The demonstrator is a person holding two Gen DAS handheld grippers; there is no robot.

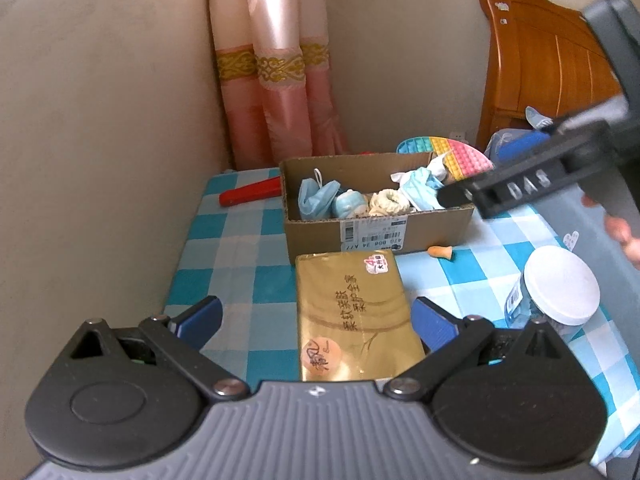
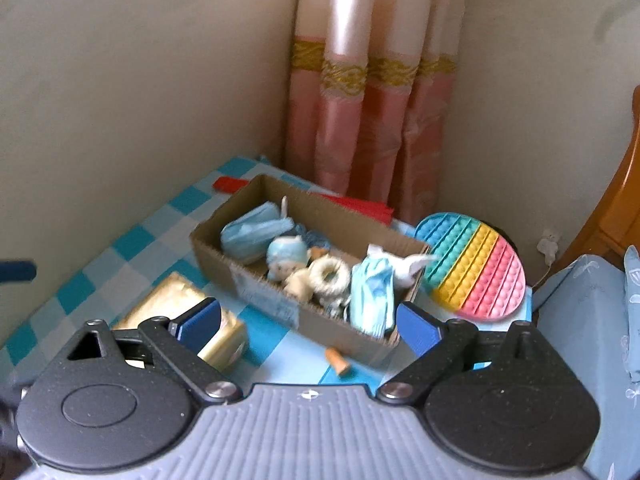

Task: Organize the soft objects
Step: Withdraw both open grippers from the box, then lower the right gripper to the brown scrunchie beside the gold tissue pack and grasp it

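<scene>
The work surface is a table point(image 1: 248, 240) covered with a blue-and-white checked cloth, set into a room corner formed by two beige walls, with pink curtains point(image 1: 276, 80) carrying a gold band hanging at the corner and a wooden headboard point(image 1: 548, 64) beyond the table's right edge. The left gripper point(image 1: 316, 320) sits at the near edge with its blue-padded fingers spread wide and nothing between the pads; a gold-wrapped packet point(image 1: 356, 312) lies on the cloth between them, long axis running near to far. A clear jar with a white lid point(image 1: 560, 284) stands near the right edge. A small orange earplug point(image 2: 338, 362) lies on the cloth just in front of the cardboard box point(image 1: 376, 228). The box sits mid-table, long axis parallel to the near edge in the left wrist view, open side up. It holds crumpled blue face masks point(image 1: 316, 196), a small blue-capped plush doll point(image 2: 286, 256) and a cream fabric ring point(image 2: 330, 276); the ring lies flat, opening upward. The right gripper point(image 2: 308, 324) hovers above the box's right end, fingers likewise spread wide and holding nothing. A rainbow pop-bubble mat point(image 2: 476, 264) leans at the box's far right corner, and a red flat object point(image 1: 250, 194) lies by the far left edge.
</scene>
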